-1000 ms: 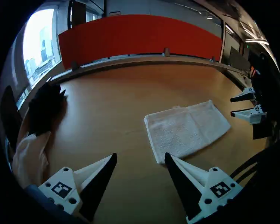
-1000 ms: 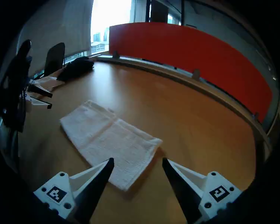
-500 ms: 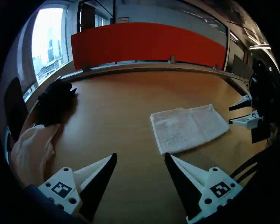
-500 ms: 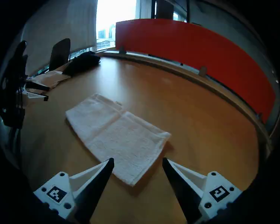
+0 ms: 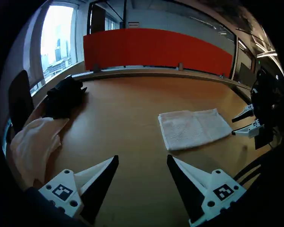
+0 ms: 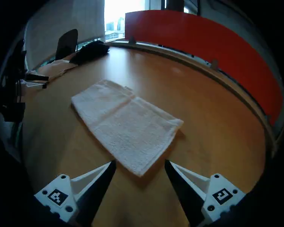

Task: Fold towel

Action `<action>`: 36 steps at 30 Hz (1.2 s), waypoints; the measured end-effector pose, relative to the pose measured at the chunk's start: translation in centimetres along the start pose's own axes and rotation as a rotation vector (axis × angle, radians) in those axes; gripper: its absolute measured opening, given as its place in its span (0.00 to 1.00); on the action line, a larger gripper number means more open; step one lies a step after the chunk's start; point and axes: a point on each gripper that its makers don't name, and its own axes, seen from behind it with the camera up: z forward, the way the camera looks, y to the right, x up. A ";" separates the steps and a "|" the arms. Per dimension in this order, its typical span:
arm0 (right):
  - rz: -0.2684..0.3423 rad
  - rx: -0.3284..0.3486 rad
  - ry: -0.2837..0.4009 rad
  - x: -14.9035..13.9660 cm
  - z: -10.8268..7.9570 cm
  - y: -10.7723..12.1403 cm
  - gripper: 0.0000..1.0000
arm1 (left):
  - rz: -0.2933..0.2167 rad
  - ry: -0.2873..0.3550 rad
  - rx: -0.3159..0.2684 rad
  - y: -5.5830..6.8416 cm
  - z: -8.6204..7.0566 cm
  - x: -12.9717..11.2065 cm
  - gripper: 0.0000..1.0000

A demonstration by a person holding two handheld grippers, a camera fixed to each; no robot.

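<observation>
A white towel (image 5: 194,128) (image 6: 124,122) lies flat and folded on the wooden table (image 5: 130,113). In the left gripper view my left gripper (image 5: 142,162) stands open above the bare table, with the towel ahead and to its right, a short way off. My right gripper (image 6: 139,166) is open too, its fingertips just short of the towel's near corner, nothing between them. The right gripper (image 5: 245,122) also shows at the far right of the left gripper view, beyond the towel. The left gripper (image 6: 33,80) appears at the left edge of the right gripper view.
A black cloth (image 5: 64,97) (image 6: 89,51) and a beige cloth (image 5: 34,145) (image 6: 55,69) lie at the table's left side. A dark chair (image 6: 66,43) stands beyond them. A red partition (image 5: 157,47) (image 6: 210,38) runs along the table's far edge.
Both grippers have drawn back from the towel; it now lies farther from the left gripper. The right gripper view has tilted down toward the towel's near corner. The towel itself has not moved.
</observation>
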 end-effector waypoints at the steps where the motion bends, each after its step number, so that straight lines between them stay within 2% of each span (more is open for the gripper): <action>1: -0.001 0.008 -0.007 -0.2 0.1 -0.1 0.97 | 0.000 0.002 0.002 -0.1 -0.2 -0.1 0.95; 8: -0.020 0.056 -0.059 -1.3 0.3 -0.5 0.89 | -0.013 0.011 0.009 -0.4 -1.2 -1.1 0.95; 16: -0.049 0.075 -0.100 -1.9 0.3 -0.5 0.72 | -0.026 0.041 0.027 -0.9 -2.0 -1.7 0.95; 26: -0.045 0.088 -0.117 -2.3 0.2 -0.3 0.62 | -0.034 0.067 0.033 -1.0 -2.1 -2.2 0.95; 30: -0.043 0.093 -0.118 -2.3 0.3 -0.1 0.60 | -0.040 0.077 0.040 -1.2 -2.1 -2.4 0.95; 36: -0.045 0.092 -0.123 -2.4 0.6 0.3 0.42 | -0.054 0.090 0.046 -1.5 -2.2 -2.3 0.95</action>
